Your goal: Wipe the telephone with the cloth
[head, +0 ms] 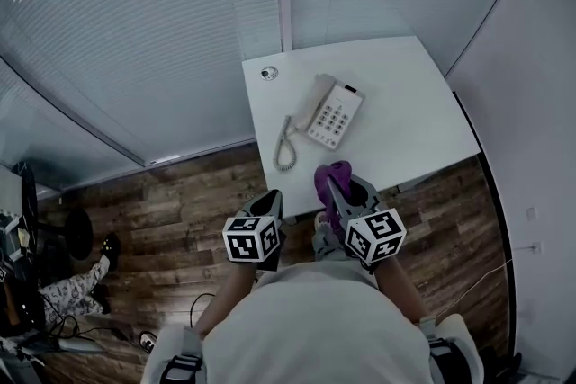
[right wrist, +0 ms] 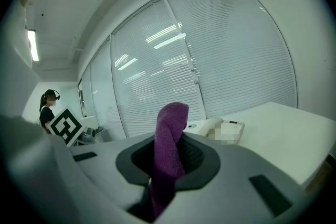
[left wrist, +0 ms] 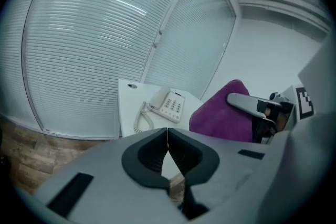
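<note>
Head view: cream telephone (head: 335,114) lies on white table (head: 423,103); left gripper (head: 273,199) and right gripper (head: 340,192) hover near its front edge.
Left gripper view: jaws together, empty.
Right gripper view: jaws clamp purple cloth (right wrist: 170,134); only here, a distant person (right wrist: 48,107).

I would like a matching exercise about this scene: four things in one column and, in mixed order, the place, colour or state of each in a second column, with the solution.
Things:
1. telephone
2. cloth
3. left claw
4. right claw

Descriptions:
A. shut, with nothing in it
B. purple
C. shut on the cloth
D. lying on the white table

Pairs: 1-D, 2-B, 3-A, 4-C.
</note>
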Available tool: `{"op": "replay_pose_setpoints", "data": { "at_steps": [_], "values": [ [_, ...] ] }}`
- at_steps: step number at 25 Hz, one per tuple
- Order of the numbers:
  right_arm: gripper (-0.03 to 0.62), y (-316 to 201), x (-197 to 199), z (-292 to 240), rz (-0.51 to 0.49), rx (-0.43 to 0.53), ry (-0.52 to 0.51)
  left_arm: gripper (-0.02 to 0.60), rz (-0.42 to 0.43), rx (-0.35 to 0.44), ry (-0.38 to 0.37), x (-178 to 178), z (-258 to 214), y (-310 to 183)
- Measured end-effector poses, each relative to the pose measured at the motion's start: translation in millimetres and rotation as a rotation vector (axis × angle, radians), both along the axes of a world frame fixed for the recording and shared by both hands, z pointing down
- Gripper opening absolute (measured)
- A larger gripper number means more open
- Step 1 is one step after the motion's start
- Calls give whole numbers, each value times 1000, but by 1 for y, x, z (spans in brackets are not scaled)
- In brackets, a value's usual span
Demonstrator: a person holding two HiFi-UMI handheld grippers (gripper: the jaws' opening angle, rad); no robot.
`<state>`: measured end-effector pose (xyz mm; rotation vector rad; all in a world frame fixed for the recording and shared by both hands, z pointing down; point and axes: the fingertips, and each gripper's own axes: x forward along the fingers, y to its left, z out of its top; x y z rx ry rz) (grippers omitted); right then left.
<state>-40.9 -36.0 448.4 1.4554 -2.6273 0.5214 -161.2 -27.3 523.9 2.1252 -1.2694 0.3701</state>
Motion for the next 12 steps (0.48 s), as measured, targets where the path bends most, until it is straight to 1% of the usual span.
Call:
{"op": "replay_pose_setpoints", "data": {
  "at_steps": [5,12],
  "values": [
    [60,-37,21,-6,17,11,-14,21,3,18,0,19,-8,-40],
    [60,-79,40,-7,12,3,-20,21,-8,17,-5,37,-11,-88]
  ]
}}
